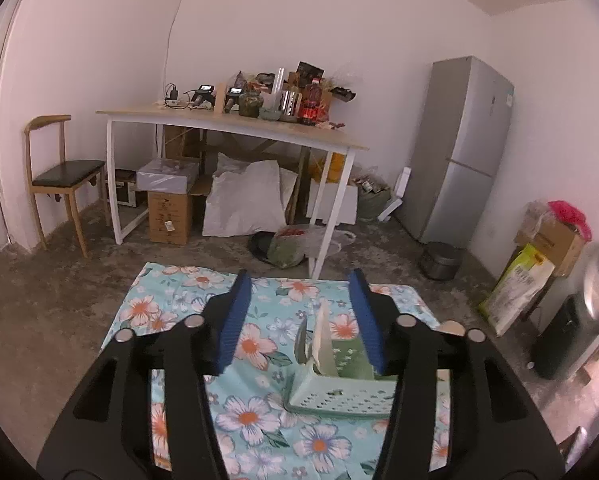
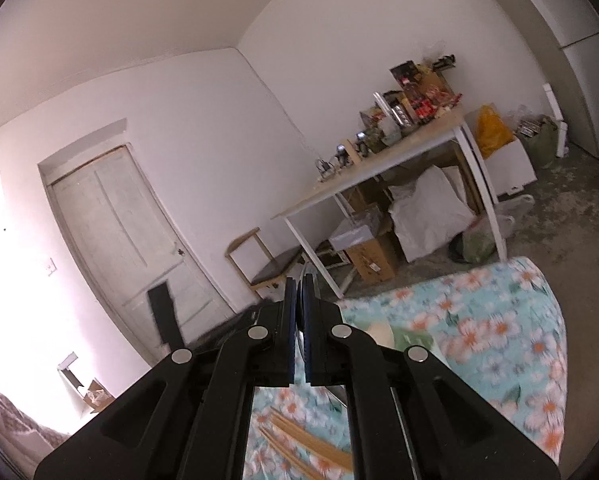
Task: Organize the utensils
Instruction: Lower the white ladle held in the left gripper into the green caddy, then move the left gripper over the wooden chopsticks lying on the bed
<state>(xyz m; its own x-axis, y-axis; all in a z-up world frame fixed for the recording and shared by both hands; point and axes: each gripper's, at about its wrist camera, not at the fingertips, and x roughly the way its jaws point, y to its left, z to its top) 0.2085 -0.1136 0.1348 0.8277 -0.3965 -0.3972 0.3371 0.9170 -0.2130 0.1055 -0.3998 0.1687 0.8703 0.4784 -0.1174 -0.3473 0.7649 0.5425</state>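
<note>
My left gripper (image 1: 299, 278) stands open over a mint-green perforated basket (image 1: 339, 400) on the floral tablecloth (image 1: 255, 412). A pale flat spatula (image 1: 323, 340) and a dark spoon (image 1: 301, 340) stand upright in the basket, between the blue pads (image 1: 235, 320) but apart from them. My right gripper (image 2: 299, 280) is shut on a thin metal utensil (image 2: 308, 270), seen edge-on, whose tip pokes out past the fingertips. Several wooden chopsticks (image 2: 299, 440) lie on the cloth under the right gripper. The basket is only a blurred pale and green patch (image 2: 403, 336) in the right wrist view.
Beyond the cloth's far edge are a concrete floor, a white-legged table (image 1: 227, 124) crowded with bottles and jars, boxes and sacks under it, a wooden chair (image 1: 59, 172) and a grey fridge (image 1: 459, 152). A shiny blurred thing (image 1: 597, 284) shows at the right edge.
</note>
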